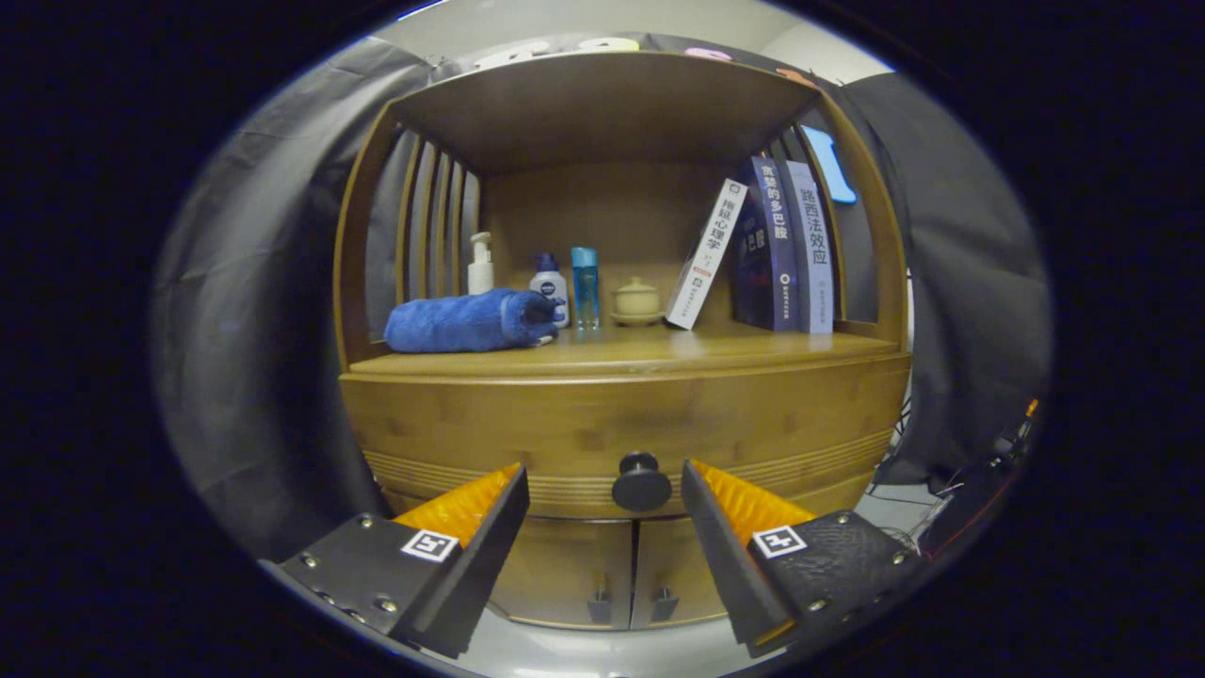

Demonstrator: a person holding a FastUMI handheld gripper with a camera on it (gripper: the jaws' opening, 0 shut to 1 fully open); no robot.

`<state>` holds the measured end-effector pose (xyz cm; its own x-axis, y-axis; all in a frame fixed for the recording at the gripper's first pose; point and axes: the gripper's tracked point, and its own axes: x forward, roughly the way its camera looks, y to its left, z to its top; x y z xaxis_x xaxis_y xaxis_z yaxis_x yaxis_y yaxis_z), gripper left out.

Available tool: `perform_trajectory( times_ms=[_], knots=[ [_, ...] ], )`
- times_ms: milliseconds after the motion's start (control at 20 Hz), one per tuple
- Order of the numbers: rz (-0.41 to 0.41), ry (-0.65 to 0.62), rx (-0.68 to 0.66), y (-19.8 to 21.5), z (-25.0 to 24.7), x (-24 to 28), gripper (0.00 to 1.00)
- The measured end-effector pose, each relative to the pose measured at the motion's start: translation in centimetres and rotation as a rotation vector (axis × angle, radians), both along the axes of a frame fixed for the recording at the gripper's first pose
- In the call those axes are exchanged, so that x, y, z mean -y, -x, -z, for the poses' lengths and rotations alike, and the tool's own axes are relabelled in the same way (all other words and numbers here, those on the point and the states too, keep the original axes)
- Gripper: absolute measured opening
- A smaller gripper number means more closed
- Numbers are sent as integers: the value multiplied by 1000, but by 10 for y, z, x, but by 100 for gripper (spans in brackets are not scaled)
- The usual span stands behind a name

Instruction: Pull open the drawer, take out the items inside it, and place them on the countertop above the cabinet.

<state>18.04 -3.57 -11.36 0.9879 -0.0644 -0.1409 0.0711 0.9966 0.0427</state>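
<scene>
- One drawer (pixel 621 428) sat shut in the wooden cabinet (pixel 880 282), directly under the countertop (pixel 640 353)
- One round dark knob (pixel 641 481) stood at the middle of the drawer front, between the fingertips and a little ahead of them
- Gripper (pixel 602 471) was spread wide, fingers apart on either side of the knob, neither touching it, nothing held
- Drawer contents not visible
- Two small cupboard doors (pixel 612 570) below the drawer, closed, each with one small handle near the middle seam
- On the countertop, left side: one blue rolled towel (pixel 468 321) lying flat
- Behind and beside the towel: one white pump bottle (pixel 481 266), one white bottle with a blue cap (pixel 549 282), one slim blue bottle (pixel 585 286), all upright; three bottles counted
- One small lidded jar (pixel 637 300) on a saucer, just right of the slim bottle
- Right side: three books (pixel 783 247); the white one leaned tilted against the two upright ones
- One shelf board (pixel 602 104) roofed the open compartment; slatted sides left and right
</scene>
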Motion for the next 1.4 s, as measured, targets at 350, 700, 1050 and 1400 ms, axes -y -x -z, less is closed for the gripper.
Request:
perform_trajectory(
  times_ms=[350, 700, 1050, 1400],
  knots=[
    [49, -34, -47, -37, 34, 21, 45],
    [-13, -4, -45, -34, 32, 18, 40],
    [79, 20, -32, 1, 29, 22, 31],
    [108, -13, -72, 59, 30, 24, 31]
  ],
)
